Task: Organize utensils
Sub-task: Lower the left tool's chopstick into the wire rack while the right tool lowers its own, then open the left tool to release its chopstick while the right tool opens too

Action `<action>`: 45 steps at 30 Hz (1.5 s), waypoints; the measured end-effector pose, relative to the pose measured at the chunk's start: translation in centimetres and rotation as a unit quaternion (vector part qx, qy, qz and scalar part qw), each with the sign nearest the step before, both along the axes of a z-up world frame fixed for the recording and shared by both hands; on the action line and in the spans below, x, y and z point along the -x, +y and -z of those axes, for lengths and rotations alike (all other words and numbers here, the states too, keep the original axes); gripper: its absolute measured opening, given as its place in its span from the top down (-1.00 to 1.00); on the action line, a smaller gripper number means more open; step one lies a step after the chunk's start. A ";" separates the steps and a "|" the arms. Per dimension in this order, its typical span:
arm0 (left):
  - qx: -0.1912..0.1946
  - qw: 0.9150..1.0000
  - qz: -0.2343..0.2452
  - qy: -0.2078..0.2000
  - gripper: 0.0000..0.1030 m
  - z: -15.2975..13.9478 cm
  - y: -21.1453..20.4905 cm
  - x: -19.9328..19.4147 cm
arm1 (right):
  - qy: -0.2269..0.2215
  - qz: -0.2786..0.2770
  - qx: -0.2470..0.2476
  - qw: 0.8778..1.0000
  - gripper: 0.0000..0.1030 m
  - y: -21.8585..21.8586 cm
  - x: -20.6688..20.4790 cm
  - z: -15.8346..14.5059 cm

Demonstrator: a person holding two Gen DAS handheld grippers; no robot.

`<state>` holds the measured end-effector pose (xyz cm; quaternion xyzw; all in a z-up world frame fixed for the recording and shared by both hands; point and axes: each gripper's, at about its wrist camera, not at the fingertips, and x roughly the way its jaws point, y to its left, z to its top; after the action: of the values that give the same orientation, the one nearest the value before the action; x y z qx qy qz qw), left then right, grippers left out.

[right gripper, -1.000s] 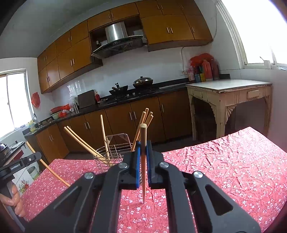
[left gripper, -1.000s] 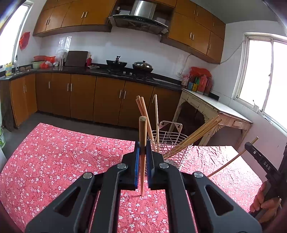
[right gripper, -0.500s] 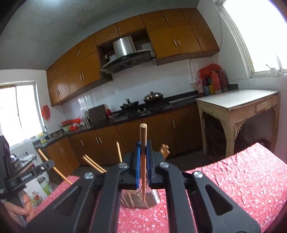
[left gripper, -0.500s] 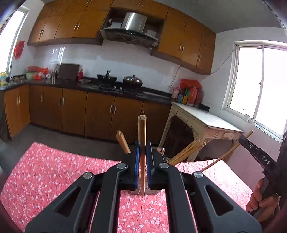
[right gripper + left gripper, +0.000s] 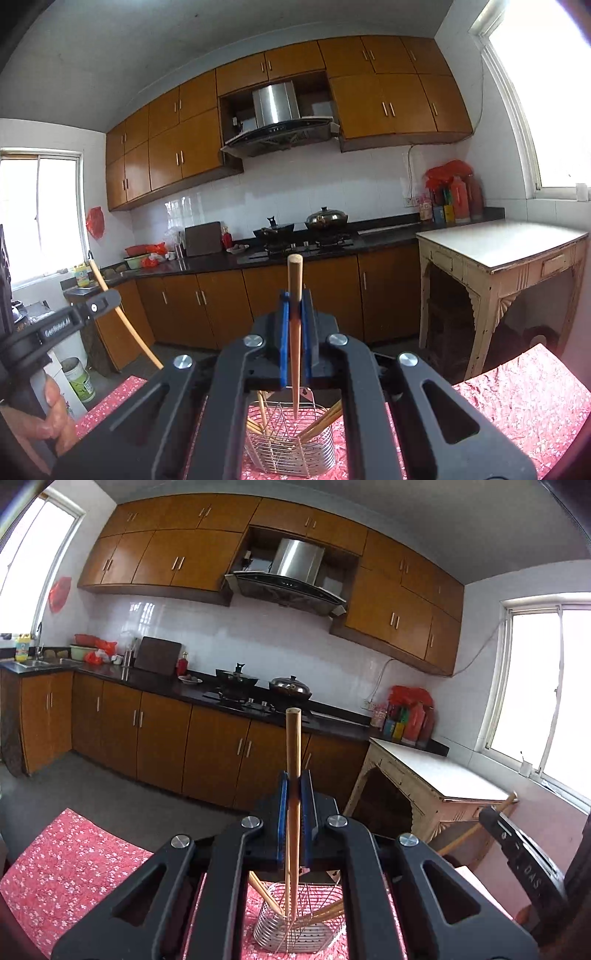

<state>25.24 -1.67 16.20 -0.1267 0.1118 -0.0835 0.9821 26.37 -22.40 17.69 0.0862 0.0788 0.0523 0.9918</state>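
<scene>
Left wrist view: left gripper (image 5: 293,797) clamped on a chopstick (image 5: 293,775) above the wire basket (image 5: 295,928); open floor beyond the table (image 5: 66,864) edge. Right gripper (image 5: 294,321) clamped another chopstick (image 5: 294,332); its view alone showed the basket's handle.

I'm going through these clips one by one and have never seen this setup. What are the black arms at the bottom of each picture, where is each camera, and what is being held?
No robot here: a person carries a hand-held gripper in each hand, each with a fisheye camera looking forward along its two black fingers.

One picture is from the left gripper. It is shut on a wooden chopstick, held upright between blue pads. The other picture is from the right gripper, shut on its own chopstick the same way.

Each view also catches the other gripper at its edge: the right one at the right of the left view, the left one, with the person's hand, at the left of the right view.

Below both stands a wire utensil basket already holding several chopsticks, on a table with a red flowered cloth. Behind is a kitchen.
</scene>
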 end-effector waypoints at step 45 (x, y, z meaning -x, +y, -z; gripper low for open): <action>-0.013 0.996 -0.028 0.079 0.87 6.1 -0.7 -6.9 | 0.129 -0.026 -0.028 0.991 0.86 0.3 -7.5 7.3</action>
<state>32.19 -2.38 10.13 -0.1233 0.1869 -0.0439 0.9736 33.91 -22.12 10.36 0.1184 0.2072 0.0691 0.9687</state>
